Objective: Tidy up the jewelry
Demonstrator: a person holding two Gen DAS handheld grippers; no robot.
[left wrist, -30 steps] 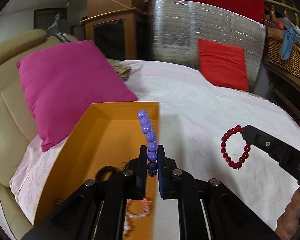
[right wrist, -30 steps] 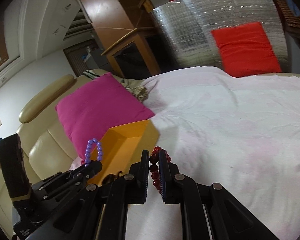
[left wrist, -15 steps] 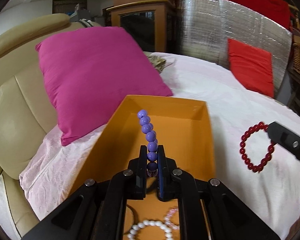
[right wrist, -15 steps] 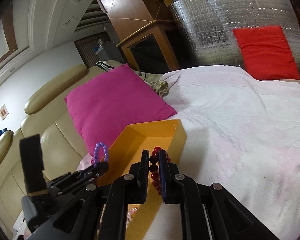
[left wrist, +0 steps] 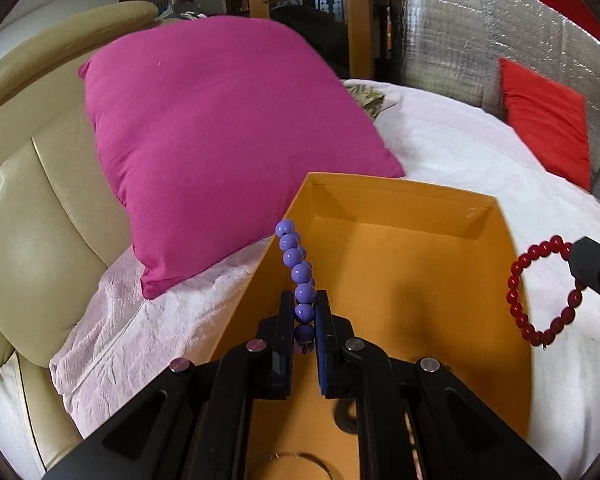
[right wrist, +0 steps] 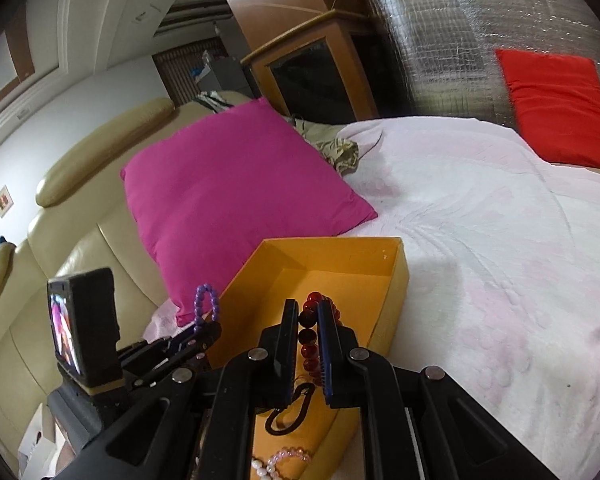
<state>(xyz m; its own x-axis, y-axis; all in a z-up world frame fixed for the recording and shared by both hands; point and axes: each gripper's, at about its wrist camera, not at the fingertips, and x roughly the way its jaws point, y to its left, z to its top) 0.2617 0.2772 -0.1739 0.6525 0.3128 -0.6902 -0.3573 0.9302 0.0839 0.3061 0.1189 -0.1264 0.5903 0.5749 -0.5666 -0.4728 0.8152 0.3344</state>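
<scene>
Magenta pillow (left wrist: 220, 136) on beige sofa (left wrist: 32, 216)

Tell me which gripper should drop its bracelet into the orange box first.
Likely the left gripper: its purple bracelet hangs over the orange box. In that view the right gripper's red bracelet hangs beyond the box's right wall.

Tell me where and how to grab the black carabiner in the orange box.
Grip the carabiner across one long side of its loop, coming straight down from above: it lies flat on the floor of the orange box, partly hidden under the right gripper.
</scene>
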